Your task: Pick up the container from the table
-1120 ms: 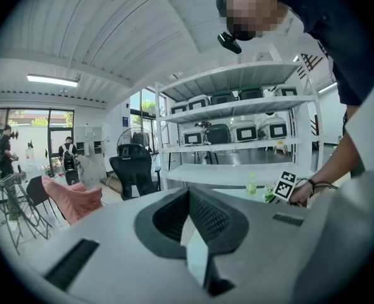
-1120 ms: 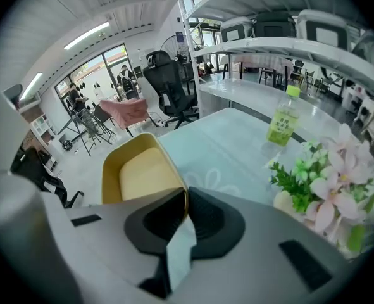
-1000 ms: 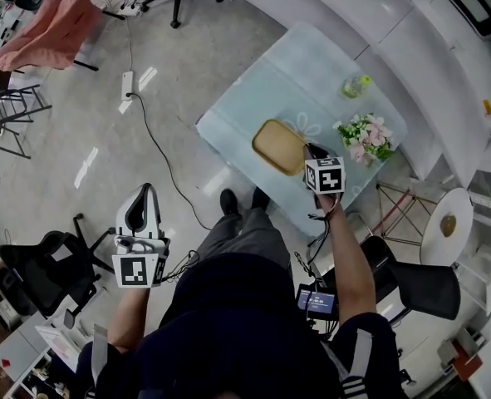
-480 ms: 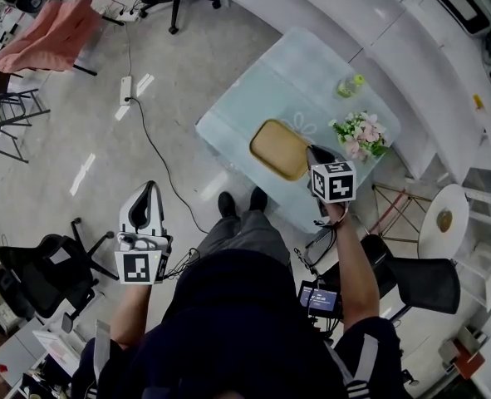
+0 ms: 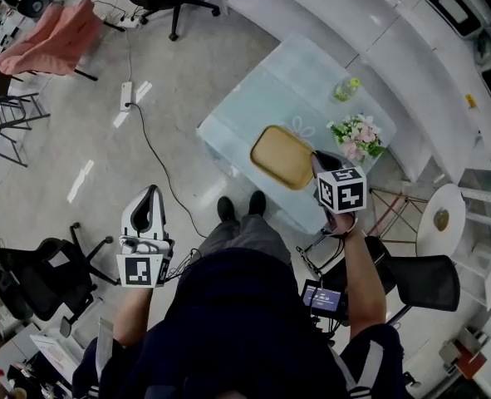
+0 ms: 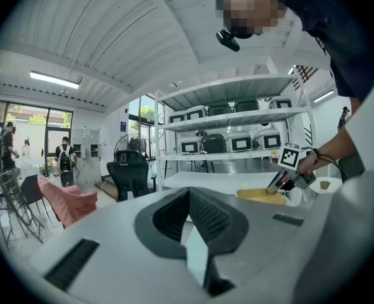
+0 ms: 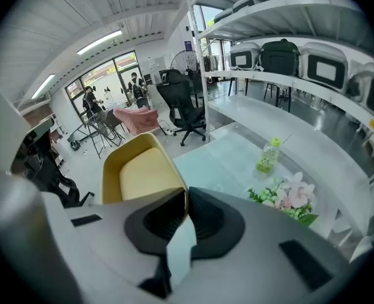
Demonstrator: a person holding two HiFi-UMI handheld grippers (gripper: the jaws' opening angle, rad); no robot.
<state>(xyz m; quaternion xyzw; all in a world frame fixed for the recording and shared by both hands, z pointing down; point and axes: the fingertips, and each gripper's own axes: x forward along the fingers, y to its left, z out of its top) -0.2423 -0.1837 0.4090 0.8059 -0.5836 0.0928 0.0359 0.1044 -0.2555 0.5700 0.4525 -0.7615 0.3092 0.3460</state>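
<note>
Two claws here, only one at work. Right claw [image 7: 185, 198] clamped tight on the thin near rim of the yellow container [image 7: 142, 173], likely for being the only bit slim enough to fit between the jaws; the rest of the container out ahead of the claw and a little to its left, seemingly up off the glass table [image 7: 219, 157] just beyond and below. Left claw [image 6: 190, 194] pressed shut on nothing, held well off to the side of the right claw, probably to stay out of the way.

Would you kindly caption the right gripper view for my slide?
Right hand-held gripper shut on yellow container rim, glass table beyond.
</note>
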